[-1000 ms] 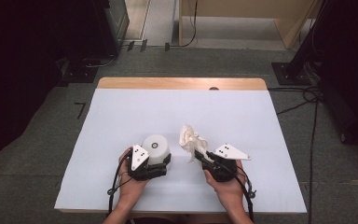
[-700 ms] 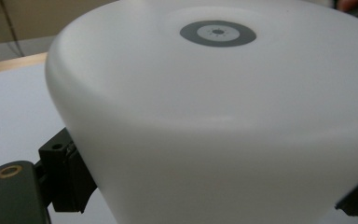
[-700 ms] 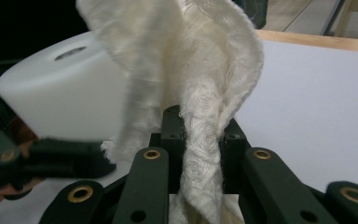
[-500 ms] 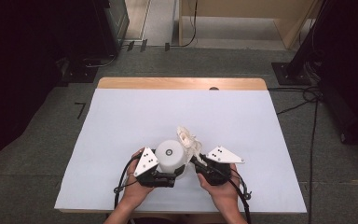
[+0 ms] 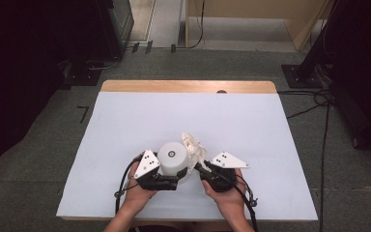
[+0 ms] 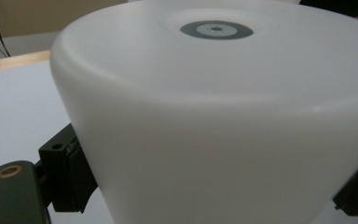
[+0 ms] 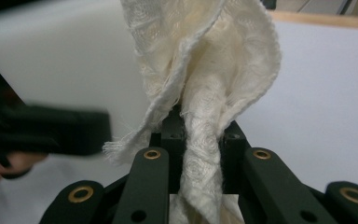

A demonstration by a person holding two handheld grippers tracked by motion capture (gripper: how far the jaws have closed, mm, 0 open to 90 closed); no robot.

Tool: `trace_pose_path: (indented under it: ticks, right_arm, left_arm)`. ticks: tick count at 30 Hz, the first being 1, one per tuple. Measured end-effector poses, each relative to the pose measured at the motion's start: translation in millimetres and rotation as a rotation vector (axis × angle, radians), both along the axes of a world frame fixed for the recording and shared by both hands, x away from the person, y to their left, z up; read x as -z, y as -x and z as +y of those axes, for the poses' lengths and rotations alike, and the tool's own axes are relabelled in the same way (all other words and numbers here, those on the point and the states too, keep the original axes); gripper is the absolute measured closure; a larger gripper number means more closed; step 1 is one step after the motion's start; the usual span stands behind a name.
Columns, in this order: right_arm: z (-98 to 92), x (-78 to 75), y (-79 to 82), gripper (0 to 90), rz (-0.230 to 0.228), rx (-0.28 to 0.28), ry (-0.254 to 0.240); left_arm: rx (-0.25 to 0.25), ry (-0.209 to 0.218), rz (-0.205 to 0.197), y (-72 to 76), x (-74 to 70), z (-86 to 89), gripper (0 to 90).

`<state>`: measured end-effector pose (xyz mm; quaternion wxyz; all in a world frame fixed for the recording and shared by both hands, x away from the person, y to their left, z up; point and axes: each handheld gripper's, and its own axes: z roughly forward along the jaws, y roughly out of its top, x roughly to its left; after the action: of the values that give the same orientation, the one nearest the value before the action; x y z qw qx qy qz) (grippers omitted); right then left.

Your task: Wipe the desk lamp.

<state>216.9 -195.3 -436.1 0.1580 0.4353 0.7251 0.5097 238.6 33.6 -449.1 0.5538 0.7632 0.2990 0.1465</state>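
- Visibility limits: in the left gripper view, the white, smooth, round plastic cup (image 6: pixel 223 116), standing mouth down, runs off the picture at top, right and bottom, so its rim and where it meets the table cannot be made out.
- Left gripper (image 5: pixel 170 182): in the left gripper view one black jaw shows at lower left against the cup wall and a corner of the other at lower right. The jaws stand wide, clamped on the cup from both sides.
- Cup base: a grey ring mark sits at the centre of the upturned base, seen in the high view and the left gripper view.
- Cup contents: the mouth faces down, so the inside is hidden; whether anything lies under it cannot be told.
- Right gripper (image 7: pixel 199 140): its jaws are pressed together on a cream, loosely woven, crumpled cloth (image 7: pixel 205 70). The cloth's lower part runs down between the jaws and off the bottom edge.
- Cloth position: in the high view the cloth stands up from the right gripper, just beside the cup's right side; whether they touch is unclear.
- Blur: in the right gripper view a dark gripper part at left is smeared and hard to make out.
- Location: cup and cloth are at the near middle of the pale blue-white table cover (image 5: pixel 140 121). A strip of wooden table edge (image 5: pixel 174 86) shows at the far side.
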Motion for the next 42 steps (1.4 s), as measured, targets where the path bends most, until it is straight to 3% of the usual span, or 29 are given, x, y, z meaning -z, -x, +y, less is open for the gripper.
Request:
trace_pose_path:
  ticks: [1,5,7,12,16,19,22,30,33,39,42]
  right_arm:
    - [-3.0,-5.4,1.9,77.8,-0.026,0.007,-0.017]
    - [-2.7,-3.5,1.7,77.8,-0.022,0.006,-0.016]
    - [0.6,6.9,-0.6,77.8,0.009,-0.006,0.011]
    - [4.2,14.8,-2.4,77.8,0.048,-0.015,0.027]
    - [1.1,8.3,-3.3,77.8,0.027,-0.012,-0.004]
    - [-1.6,0.6,-3.2,77.9,0.019,-0.004,-0.034]
    - [-4.4,-0.6,-3.5,77.9,0.012,-0.009,-0.039]
    - [2.3,12.2,-5.4,78.0,0.069,-0.024,0.001]
    - [4.3,8.2,-0.6,78.0,0.049,-0.013,0.01]
    - [-2.2,-13.2,5.6,78.1,-0.021,0.016,-0.041]
    - [-2.9,-14.1,7.4,78.2,-0.025,0.028,-0.043]
  left_arm:
    - [0.009,-0.005,0.0,0.5,0.6,-1.4,8.7]
    - [0.005,0.002,-0.015,1.2,-2.8,0.0,8.7]
    - [-0.005,0.02,-0.023,0.9,-7.5,4.3,8.7]
    - [-0.017,0.045,-0.034,-0.8,-10.4,10.1,8.7]
    - [-0.007,0.004,-0.024,-1.8,-0.1,4.5,8.6]
    - [0.005,-0.005,-0.016,-2.8,4.1,0.8,8.7]
    - [0.002,0.007,-0.02,-3.0,0.7,1.0,8.7]
    - [-0.023,0.058,-0.048,0.5,-14.5,11.2,8.7]
    - [-0.012,0.047,-0.042,2.3,-13.3,8.7,8.6]
    - [0.03,0.025,-0.029,4.6,-8.9,-0.7,8.6]
    - [0.028,0.013,-0.036,5.5,-9.5,-2.7,8.7]
